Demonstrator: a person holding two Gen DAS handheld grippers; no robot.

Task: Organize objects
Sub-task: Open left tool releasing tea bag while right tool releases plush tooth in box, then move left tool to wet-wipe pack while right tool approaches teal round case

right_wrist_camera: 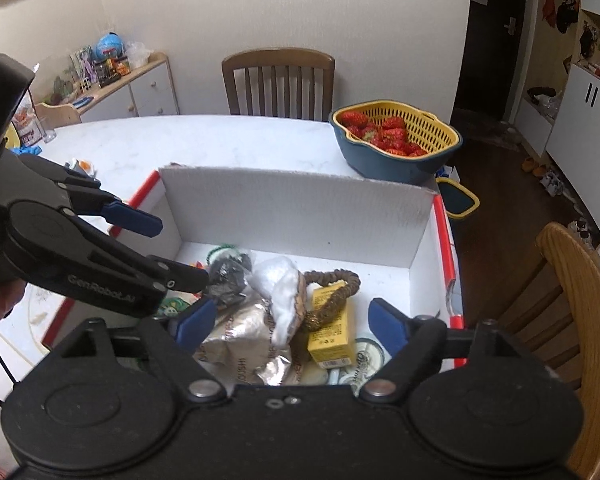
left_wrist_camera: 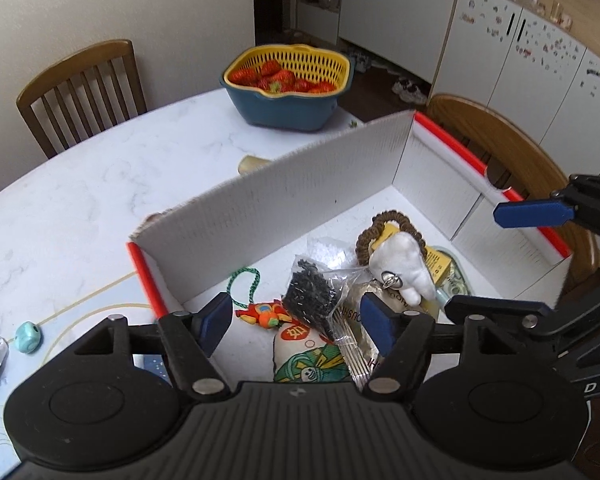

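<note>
White corrugated walls of the box [left_wrist_camera: 284, 200] are ringing the clutter, and both grippers are hovering over it with nothing held. Ahead of the left gripper [left_wrist_camera: 300, 322] and just below its fingertips, the clear bag of dark bits [left_wrist_camera: 312, 296] is lying with its long axis running away from the fingers, so the left looks nearer it. Its jaws are standing wide apart, touching nothing. Equally spread, the right gripper [right_wrist_camera: 290, 320] is hanging over the yellow carton [right_wrist_camera: 330, 326] and silver pouch [right_wrist_camera: 244, 340].

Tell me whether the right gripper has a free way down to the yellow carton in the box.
Probably yes: the right gripper hangs open just above the yellow carton, though the brown scrunchie lies across the carton's top and may get pinched too.
</note>
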